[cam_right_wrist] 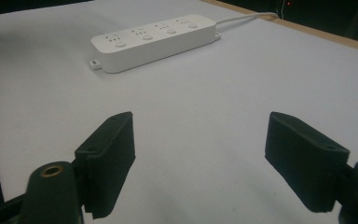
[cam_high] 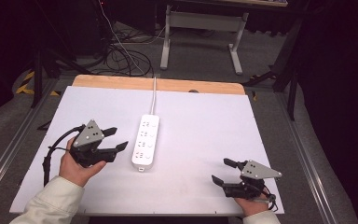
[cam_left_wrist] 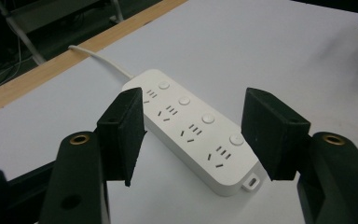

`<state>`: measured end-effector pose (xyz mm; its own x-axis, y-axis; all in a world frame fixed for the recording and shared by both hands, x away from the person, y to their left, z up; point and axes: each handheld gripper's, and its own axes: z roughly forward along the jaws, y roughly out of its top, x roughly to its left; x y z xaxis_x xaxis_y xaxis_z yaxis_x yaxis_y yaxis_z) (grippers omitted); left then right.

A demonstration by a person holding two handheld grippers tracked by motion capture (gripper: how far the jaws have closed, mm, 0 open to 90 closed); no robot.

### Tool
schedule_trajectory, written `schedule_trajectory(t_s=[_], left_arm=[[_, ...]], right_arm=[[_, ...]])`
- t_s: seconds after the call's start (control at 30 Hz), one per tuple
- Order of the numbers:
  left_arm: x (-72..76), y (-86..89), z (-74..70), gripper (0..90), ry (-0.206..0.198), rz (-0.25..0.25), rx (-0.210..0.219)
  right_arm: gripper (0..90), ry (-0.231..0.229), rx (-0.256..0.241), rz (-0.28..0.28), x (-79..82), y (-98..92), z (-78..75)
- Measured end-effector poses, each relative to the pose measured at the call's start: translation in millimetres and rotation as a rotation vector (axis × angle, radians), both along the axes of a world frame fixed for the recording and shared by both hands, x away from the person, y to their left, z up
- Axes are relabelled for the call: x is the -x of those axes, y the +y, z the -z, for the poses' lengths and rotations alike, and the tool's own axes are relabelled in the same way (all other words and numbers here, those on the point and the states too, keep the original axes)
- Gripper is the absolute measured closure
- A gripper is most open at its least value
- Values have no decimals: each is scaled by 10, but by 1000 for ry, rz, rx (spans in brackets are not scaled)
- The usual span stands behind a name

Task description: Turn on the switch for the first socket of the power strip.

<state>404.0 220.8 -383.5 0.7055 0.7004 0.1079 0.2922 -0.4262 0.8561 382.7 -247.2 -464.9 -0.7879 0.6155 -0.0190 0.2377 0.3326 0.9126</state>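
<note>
While I hold my left gripper (cam_high: 113,139) spread wide just left of the white power strip (cam_high: 145,142) at mid-frame, my right gripper (cam_high: 223,171) gapes empty at lower right on the white tabletop (cam_high: 205,126); cables (cam_high: 121,58) tangle across the grey floor (cam_high: 200,56) above.

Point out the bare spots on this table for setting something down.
Widest: between the power strip and the right tongs, up to the table far edge. Another beyond the left tongs. Tightest: between left tongs and strip.
</note>
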Motion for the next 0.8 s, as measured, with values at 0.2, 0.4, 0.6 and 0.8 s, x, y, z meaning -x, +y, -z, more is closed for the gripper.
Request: schedule_trajectory(t_s=[0.2, 0.4, 0.6, 0.8], left_arm=[[-149, -56, -45, 388, 30, 33, 3], [-261, -127, -93, 386, 24, 47, -11], [-430, -208, -120, 396, 58, 50, -24], [-525, -279, -139, 394, 47, 56, -46]], right_arm=[[246, 18, 12, 20, -11, -10, 47], [246, 14, 27, 28, -17, 2, 70], [246, 21, 27, 33, -25, 7, 89], [246, 22, 19, 27, -24, -3, 86]])
